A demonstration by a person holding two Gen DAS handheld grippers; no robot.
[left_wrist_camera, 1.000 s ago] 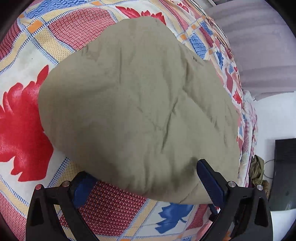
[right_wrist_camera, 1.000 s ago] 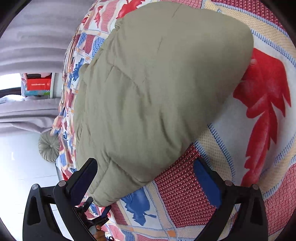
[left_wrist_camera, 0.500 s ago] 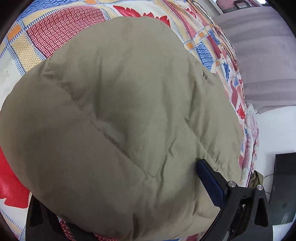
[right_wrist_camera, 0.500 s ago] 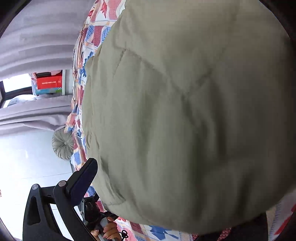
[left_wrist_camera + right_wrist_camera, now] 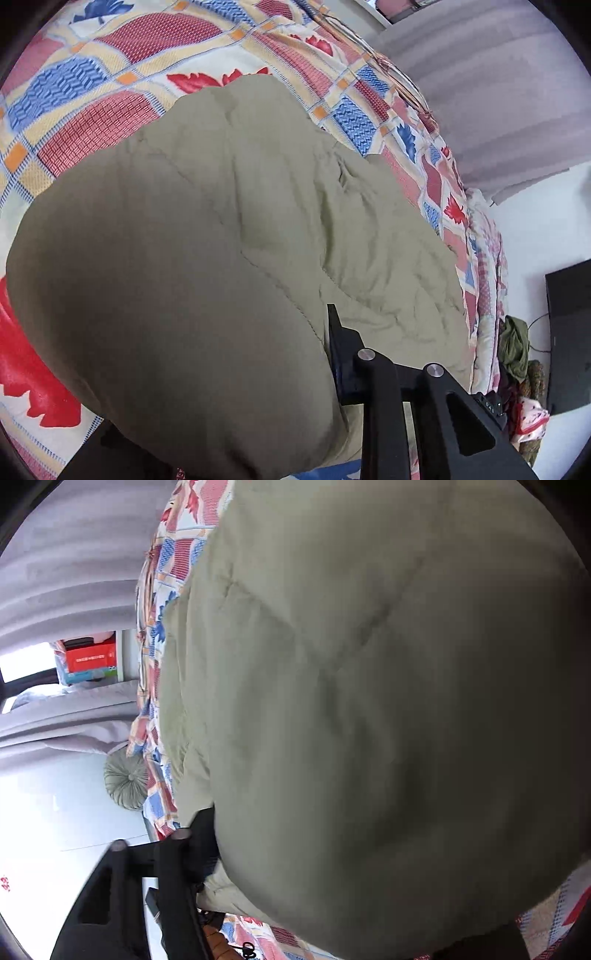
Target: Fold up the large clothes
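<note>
grippers closing on the padded garment

we see an olive-green quilted garment (image 5: pixel 229 258) lying on a bed covered by a patterned bedspread (image 5: pixel 110 66) of red, blue and cream checks with red leaf prints. the garment's near end bulges up and fills most of both wrist views.

from our left wrist view, the left gripper (image 5: pixel 221 424) has its jaws closing, and a thick fold of the garment sits between them. one black finger (image 5: pixel 343 354) presses against the side of the fold; the other finger is hidden under the fabric at the lower left. the padding rises over the gripper, so the cloth looks pinched there.

from our right wrist view, the right gripper (image 5: pixel 351 893) is closing too, with the garment (image 5: pixel 369 701) between its jaws. its one visible finger (image 5: pixel 203 834) touches the edge of the bulging cloth, blurred; the other is almost wholly covered by fabric at the lower right, so we cannot tell whether that pad presses on it.

beside the bed we see grey curtains (image 5: pixel 55 572), a round tufted cushion (image 5: pixel 125 779) on the pale floor, and a red box (image 5: pixel 90 657) by the window. the left view shows a dark screen (image 5: pixel 569 332) against the wall.
</note>
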